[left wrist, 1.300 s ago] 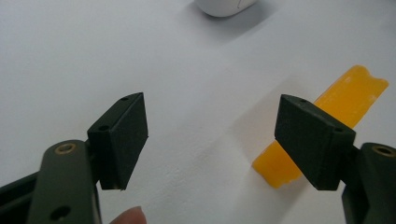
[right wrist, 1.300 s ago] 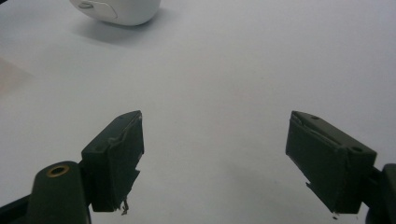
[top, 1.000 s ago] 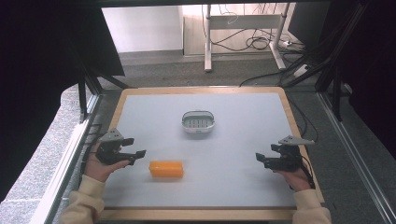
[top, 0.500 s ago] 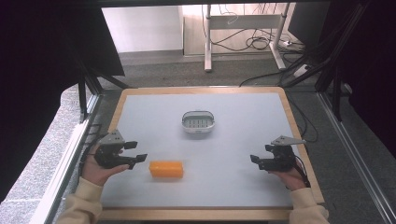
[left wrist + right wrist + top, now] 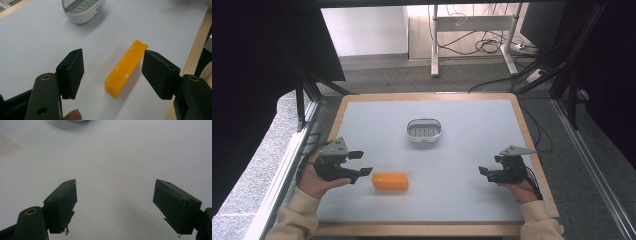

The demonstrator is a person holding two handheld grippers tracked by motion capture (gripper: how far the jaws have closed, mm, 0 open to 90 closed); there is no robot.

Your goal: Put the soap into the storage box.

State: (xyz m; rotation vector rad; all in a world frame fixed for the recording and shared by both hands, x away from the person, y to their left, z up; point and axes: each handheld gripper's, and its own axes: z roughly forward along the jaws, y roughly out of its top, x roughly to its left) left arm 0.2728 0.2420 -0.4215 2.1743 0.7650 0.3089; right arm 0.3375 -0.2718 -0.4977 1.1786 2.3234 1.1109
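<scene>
Near the table's front left, the orange block point(image 5: 390, 181) is lying flat, with the left gripper point(image 5: 360, 164) now closing in beside it, jaws spread wide, likely lining up a grasp; the right gripper point(image 5: 485, 173), also open, has been drifting inward; the white slotted dish point(image 5: 424, 130) is waiting beyond.
</scene>
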